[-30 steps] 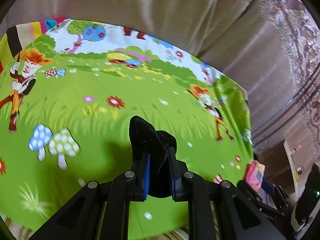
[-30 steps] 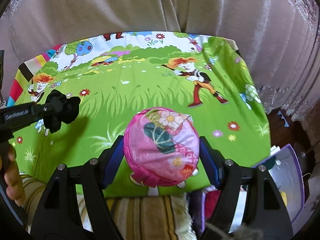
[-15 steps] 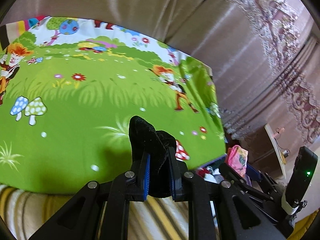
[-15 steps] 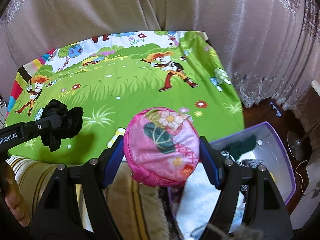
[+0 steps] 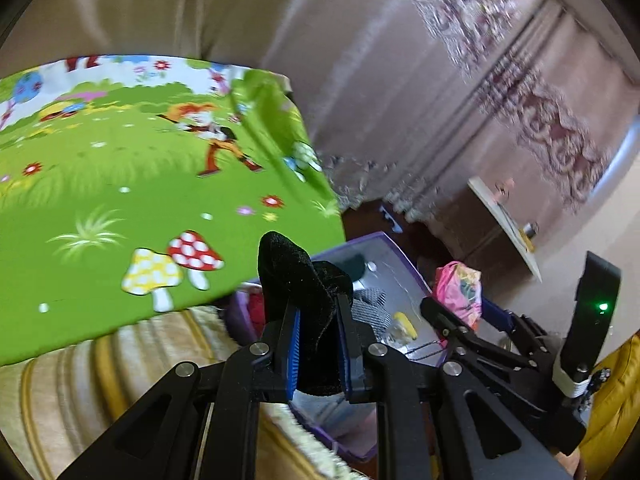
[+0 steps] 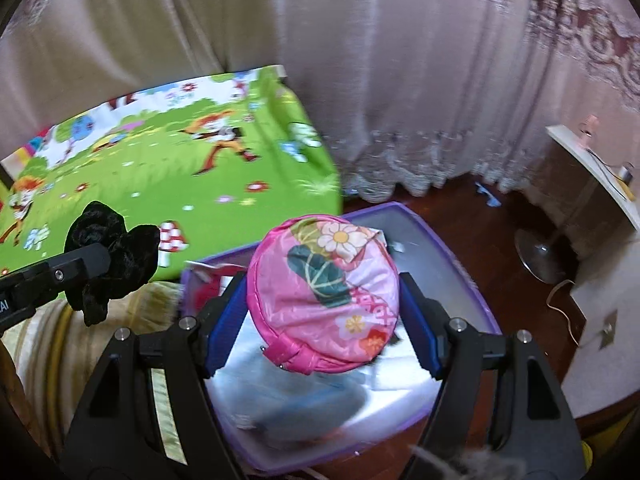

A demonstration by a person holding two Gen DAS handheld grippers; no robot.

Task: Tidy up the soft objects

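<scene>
From my feed, the green cartoon-meadow sheet (image 6: 168, 184) covers the bed, with a striped beige-and-gold blanket (image 5: 80, 392) along its near edge. Pale curtains (image 6: 400, 80) with a lace hem hang behind, down to a dark wooden floor (image 6: 480, 232). A purple-rimmed storage bin (image 6: 460, 264) sits on that floor just beside the bed, with clothes inside. To the right stands a fan base (image 6: 540, 256) near a white shelf (image 6: 592, 168).

My left gripper (image 5: 318, 344) has its fingers clamped narrow on a black velvet scrunchie (image 5: 296, 280), held at the bed's edge near the bin. My right gripper (image 6: 322, 320) has its fingers spread wide around a pink floral pouch (image 6: 324, 296), held above the bin.

Compared with a second ago, both grippers have swung right, off the sheet; the bin, then out of sight, now fills the space beneath the pouch.
</scene>
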